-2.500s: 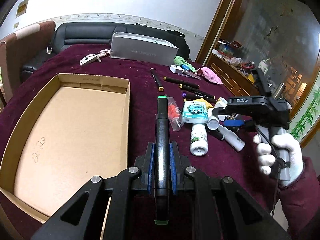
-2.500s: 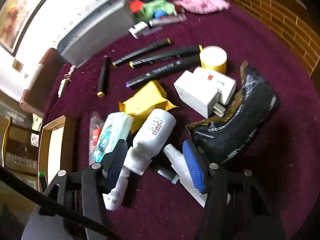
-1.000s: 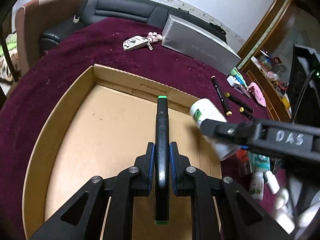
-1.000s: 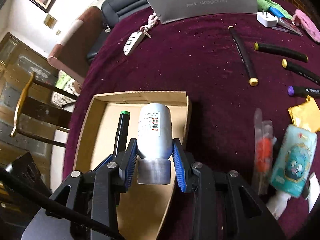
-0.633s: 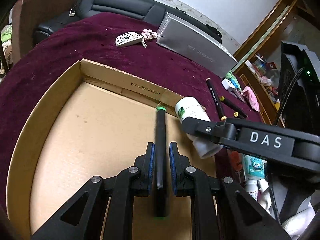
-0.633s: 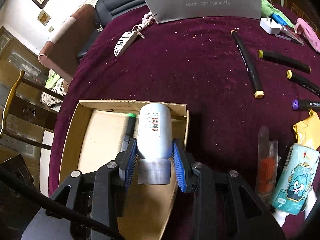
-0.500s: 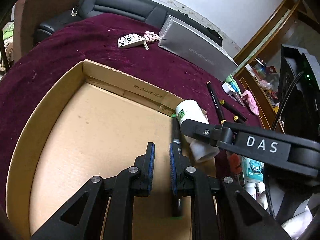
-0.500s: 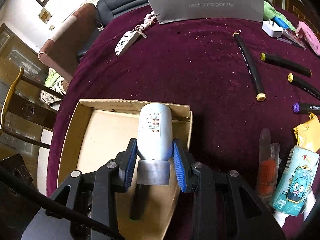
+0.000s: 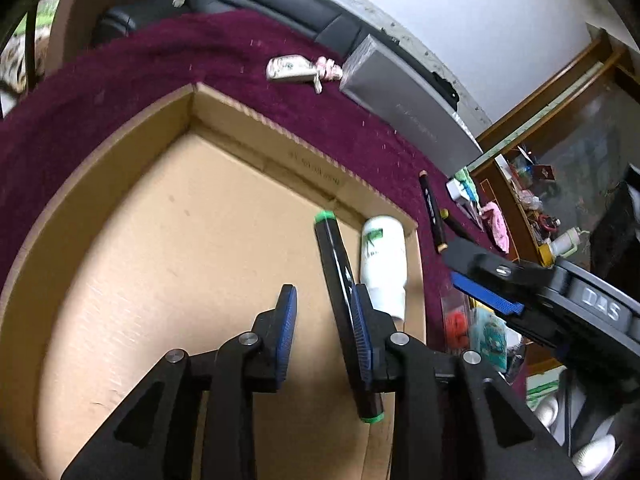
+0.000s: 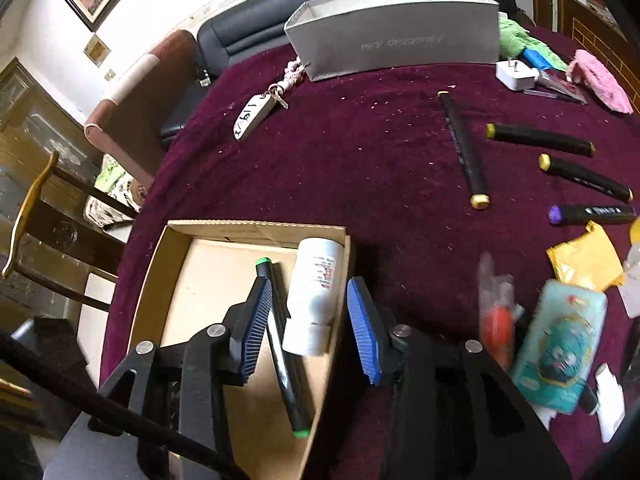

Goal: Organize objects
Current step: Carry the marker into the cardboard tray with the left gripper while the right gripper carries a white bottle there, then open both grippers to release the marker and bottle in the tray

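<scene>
Tongs left [image 9: 324, 320] and right [image 10: 308, 320] have just been opening; we are gripping nothing. Marker [image 9: 340, 280] and bottle [image 9: 382, 264] are lying side by side in the box [image 9: 120, 184] on the counter [image 10: 360, 160].

Most of the cardboard box [image 9: 120, 208] floor lies bare on its left and middle. A green-capped marker [image 9: 340, 280] and a white bottle [image 9: 382, 264] crowd its right wall. Beyond the box, open tablecloth [image 10: 352, 160] reaches a grey box [image 10: 396, 40]; markers [image 10: 464, 152] and packets [image 10: 560, 344] clutter the right.
</scene>
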`<move>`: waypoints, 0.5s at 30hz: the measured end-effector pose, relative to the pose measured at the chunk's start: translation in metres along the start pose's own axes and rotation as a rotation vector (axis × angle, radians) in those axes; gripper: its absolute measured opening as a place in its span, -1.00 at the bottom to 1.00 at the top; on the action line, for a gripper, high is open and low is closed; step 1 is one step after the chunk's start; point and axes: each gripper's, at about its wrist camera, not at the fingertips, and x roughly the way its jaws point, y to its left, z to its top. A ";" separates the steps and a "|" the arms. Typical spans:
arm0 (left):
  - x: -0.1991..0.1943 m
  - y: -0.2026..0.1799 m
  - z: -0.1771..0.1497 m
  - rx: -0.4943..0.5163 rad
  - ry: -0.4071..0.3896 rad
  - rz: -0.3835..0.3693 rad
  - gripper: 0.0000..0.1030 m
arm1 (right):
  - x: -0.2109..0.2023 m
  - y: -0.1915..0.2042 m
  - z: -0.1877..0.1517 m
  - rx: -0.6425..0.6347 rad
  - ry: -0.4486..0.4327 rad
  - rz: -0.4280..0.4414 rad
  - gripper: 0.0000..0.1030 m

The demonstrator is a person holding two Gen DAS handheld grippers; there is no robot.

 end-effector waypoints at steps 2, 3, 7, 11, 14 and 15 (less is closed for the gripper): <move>0.001 0.001 -0.008 -0.016 0.017 -0.012 -0.55 | -0.009 -0.006 -0.008 0.006 -0.003 0.018 -0.22; -0.001 0.001 -0.010 -0.018 0.014 -0.014 -0.55 | -0.011 -0.008 -0.012 0.006 -0.003 0.025 -0.22; -0.009 0.002 -0.022 -0.029 0.006 -0.016 -0.54 | -0.027 -0.021 -0.029 0.010 -0.013 0.046 -0.22; -0.024 0.000 -0.020 -0.023 -0.054 -0.011 -0.54 | -0.047 -0.038 -0.046 0.019 -0.041 0.047 -0.22; -0.045 -0.015 -0.018 0.013 -0.114 -0.028 -0.38 | -0.075 -0.055 -0.055 0.019 -0.104 0.028 -0.22; -0.052 -0.022 -0.018 0.026 -0.133 -0.033 -0.32 | -0.084 -0.060 -0.057 0.014 -0.129 0.015 -0.22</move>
